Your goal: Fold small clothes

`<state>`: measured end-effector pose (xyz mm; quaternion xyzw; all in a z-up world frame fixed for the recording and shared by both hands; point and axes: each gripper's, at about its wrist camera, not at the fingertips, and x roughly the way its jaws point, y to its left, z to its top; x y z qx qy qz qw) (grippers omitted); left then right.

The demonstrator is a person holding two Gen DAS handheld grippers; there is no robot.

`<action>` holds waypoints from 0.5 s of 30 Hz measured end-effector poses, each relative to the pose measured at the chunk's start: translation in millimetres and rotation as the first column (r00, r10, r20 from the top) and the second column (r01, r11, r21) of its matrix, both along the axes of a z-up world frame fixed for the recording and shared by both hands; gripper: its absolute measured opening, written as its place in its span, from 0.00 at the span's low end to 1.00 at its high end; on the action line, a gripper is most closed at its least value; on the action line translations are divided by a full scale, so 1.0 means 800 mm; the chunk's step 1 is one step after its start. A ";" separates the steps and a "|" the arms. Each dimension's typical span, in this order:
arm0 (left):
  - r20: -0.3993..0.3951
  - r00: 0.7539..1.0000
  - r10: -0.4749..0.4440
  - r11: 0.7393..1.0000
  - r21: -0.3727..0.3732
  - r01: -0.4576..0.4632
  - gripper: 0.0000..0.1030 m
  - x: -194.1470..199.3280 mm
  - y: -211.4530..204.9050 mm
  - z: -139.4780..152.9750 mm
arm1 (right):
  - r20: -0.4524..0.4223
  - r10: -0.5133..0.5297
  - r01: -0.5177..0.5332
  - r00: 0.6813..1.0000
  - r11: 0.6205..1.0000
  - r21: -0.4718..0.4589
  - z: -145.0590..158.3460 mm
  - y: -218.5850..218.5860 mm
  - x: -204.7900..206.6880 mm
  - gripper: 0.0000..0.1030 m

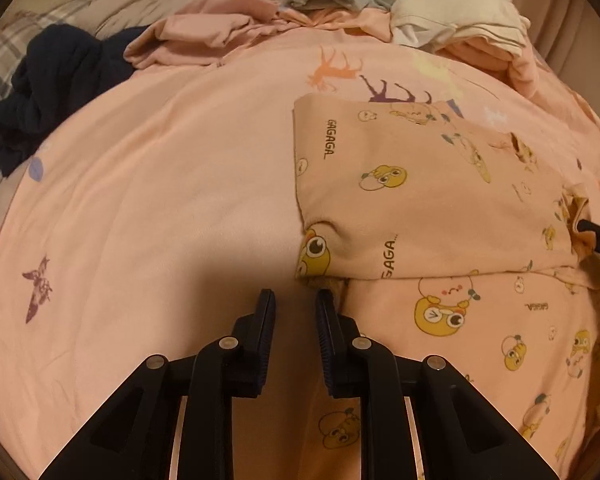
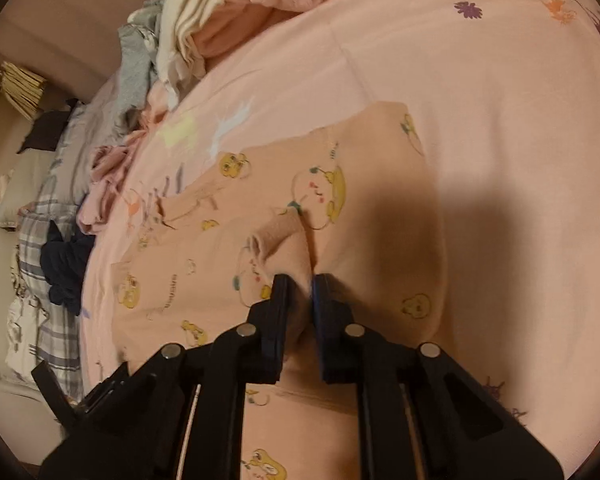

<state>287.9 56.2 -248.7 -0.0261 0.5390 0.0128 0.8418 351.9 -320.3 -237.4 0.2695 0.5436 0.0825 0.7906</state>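
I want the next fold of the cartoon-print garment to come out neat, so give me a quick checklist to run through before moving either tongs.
1. Right tongs pinch a ruffled bit of the cartoon-print garment: ok.
2. Left tongs open, nothing between the fingers, at the garment's near corner: ok.
3. Upper part already folded over the lower part: ok.
4. Folded panel lies flat: not ok, a ruffle stands up near the right tongs.
5. Pink bedsheet beside the garment bare for laying it down: ok.
6. Other clothes, such as the dark navy pile, apart from the garment: ok.
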 end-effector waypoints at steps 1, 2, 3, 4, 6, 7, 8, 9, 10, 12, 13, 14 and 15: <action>-0.006 1.000 -0.009 1.000 0.002 0.009 0.18 0.001 0.000 -0.001 | -0.007 0.004 -0.004 1.000 1.000 0.010 0.001 -0.002 0.001 0.19; -0.010 1.000 -0.015 1.000 0.003 0.015 0.18 0.000 0.001 -0.002 | -0.024 -0.001 0.002 1.000 0.999 0.040 0.001 -0.008 0.000 0.40; -0.011 1.000 -0.019 1.000 0.001 0.019 0.18 0.000 0.001 -0.003 | -0.038 -0.024 0.027 0.999 0.996 0.084 0.000 -0.017 -0.003 0.51; -0.010 1.000 -0.015 1.000 -0.003 0.015 0.18 0.000 0.002 -0.003 | -0.036 -0.052 0.056 0.998 0.991 0.122 0.001 -0.024 -0.007 0.69; -0.009 1.000 0.002 1.000 -0.013 -0.003 0.18 0.000 0.004 -0.003 | -0.024 -0.066 0.069 0.998 0.985 0.158 0.004 -0.028 -0.011 0.71; -0.010 1.000 0.009 1.000 -0.014 -0.009 0.18 -0.001 0.004 -0.003 | -0.026 -0.059 0.062 0.998 0.986 0.156 0.004 -0.027 -0.011 0.73; -0.011 1.000 0.013 1.000 -0.013 -0.013 0.18 -0.001 0.003 -0.003 | -0.032 -0.056 0.060 0.998 0.987 0.148 0.004 -0.023 -0.010 0.73; -0.011 1.000 0.016 1.000 -0.010 -0.016 0.18 0.000 0.002 -0.003 | -0.042 -0.050 0.055 0.998 0.990 0.131 0.002 -0.017 -0.009 0.73; -0.009 1.000 0.019 1.000 -0.009 -0.019 0.18 0.000 0.002 -0.003 | -0.042 -0.043 0.048 0.998 0.993 0.111 0.001 -0.011 -0.007 0.72; -0.004 1.000 0.028 1.000 -0.010 -0.028 0.18 0.000 0.002 -0.003 | -0.016 -0.021 0.021 1.000 1.000 0.018 0.000 0.006 -0.003 0.62; -0.002 0.999 0.033 0.999 -0.010 -0.033 0.18 -0.001 0.003 -0.003 | -0.016 -0.004 0.003 1.000 0.999 -0.041 -0.003 0.012 -0.001 0.39; -0.001 0.999 0.039 0.999 -0.010 -0.039 0.18 -0.001 0.004 -0.004 | -0.021 0.005 -0.008 1.000 0.995 -0.103 -0.005 0.018 0.000 0.16; 0.002 0.999 0.048 0.999 -0.001 -0.048 0.18 -0.001 0.003 -0.003 | -0.015 0.012 -0.014 1.000 0.991 -0.133 -0.006 0.021 0.000 0.13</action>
